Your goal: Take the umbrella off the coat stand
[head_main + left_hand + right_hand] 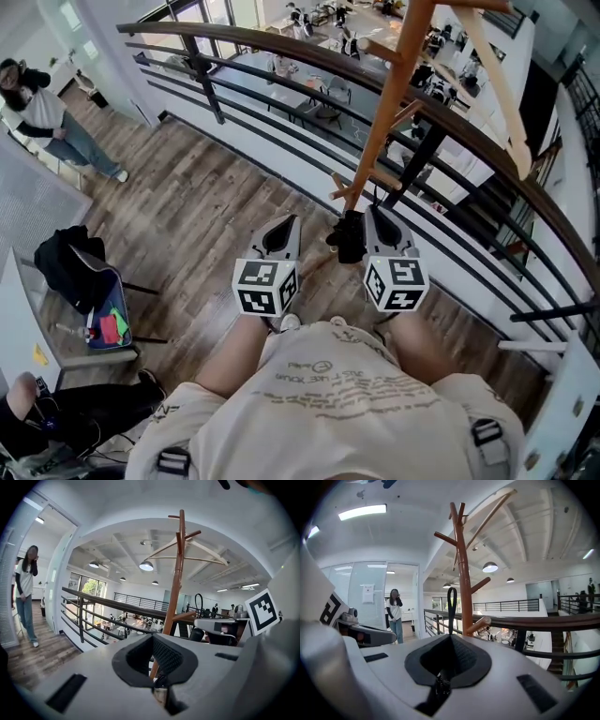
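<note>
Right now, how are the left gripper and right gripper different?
The right gripper is shut on the black umbrella, its strap loop poking up; the left gripper is shut on nothing. The right gripper sits nearer the coat stand than the left gripper. Both are white and point toward the coat stand.

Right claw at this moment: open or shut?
Shut. In the right gripper view the right claw pinches the black umbrella strap, whose loop sticks up before the coat stand.

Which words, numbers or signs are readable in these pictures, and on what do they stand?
Nothing can be read.
Shirt print: upside down, too small to read.
Sheet on the glass wall: too blurred to read.
Marker cubes: black-and-white patterns only, no letters.
</note>
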Motion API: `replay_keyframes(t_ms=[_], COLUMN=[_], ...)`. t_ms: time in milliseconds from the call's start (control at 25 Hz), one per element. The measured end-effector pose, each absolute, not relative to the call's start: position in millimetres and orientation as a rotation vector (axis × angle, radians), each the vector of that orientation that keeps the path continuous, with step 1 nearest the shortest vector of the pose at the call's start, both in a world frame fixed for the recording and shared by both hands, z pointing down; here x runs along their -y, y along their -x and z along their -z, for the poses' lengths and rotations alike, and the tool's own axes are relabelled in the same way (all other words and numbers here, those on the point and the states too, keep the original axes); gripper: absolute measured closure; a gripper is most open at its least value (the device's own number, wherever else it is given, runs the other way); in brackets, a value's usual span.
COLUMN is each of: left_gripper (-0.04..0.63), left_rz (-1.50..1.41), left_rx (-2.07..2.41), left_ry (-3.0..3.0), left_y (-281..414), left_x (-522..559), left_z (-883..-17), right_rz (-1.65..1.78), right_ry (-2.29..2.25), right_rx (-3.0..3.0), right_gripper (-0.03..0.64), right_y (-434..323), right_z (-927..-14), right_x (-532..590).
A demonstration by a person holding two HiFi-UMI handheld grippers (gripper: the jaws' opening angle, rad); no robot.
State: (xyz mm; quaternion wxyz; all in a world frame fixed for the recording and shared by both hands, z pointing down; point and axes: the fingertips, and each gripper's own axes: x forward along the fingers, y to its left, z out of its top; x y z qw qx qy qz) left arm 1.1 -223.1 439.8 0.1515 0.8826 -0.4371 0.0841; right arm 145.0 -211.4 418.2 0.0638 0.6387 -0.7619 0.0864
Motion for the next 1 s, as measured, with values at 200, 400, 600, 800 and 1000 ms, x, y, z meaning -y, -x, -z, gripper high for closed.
replay_keyframes(t_ms=[200, 400, 600, 800, 1000], left_gripper=[0.592, 0.592, 0.592, 0.592, 0.592], left_rz=[-0.251, -0.255, -0.274, -0.281, -0.28], left_rx=[1.2, 1.156, 1.138, 1.145, 1.15], left_ry=[-2.572, -2.603, -2.606, -2.602, -2.6], left_y=[-24.2, -35.8, -42.9, -40.6, -38.2], left_x=[220.7, 219.2, 219.0, 216.0, 216.7], left_z=[-438.6, -436.6, -437.9, -437.4, -436.8], right_rz=[-0.254, -0.278, -0.302, -0.311, -0.316], right_ry=[-1.995, -2.043, -2.045, -2.037, -2.03], right_rx=[2.256, 2.217, 2.215, 2.22, 2.225], right_gripper=[0.611, 0.611, 0.611, 0.611, 0.611], right_y=[-169.0, -179.9, -182.8, -180.1, -177.5], right_z=[-417.5, -422.3, -425.6, -428.4, -429.0], right_x=[202.5, 197.8, 196.6, 192.8, 193.5])
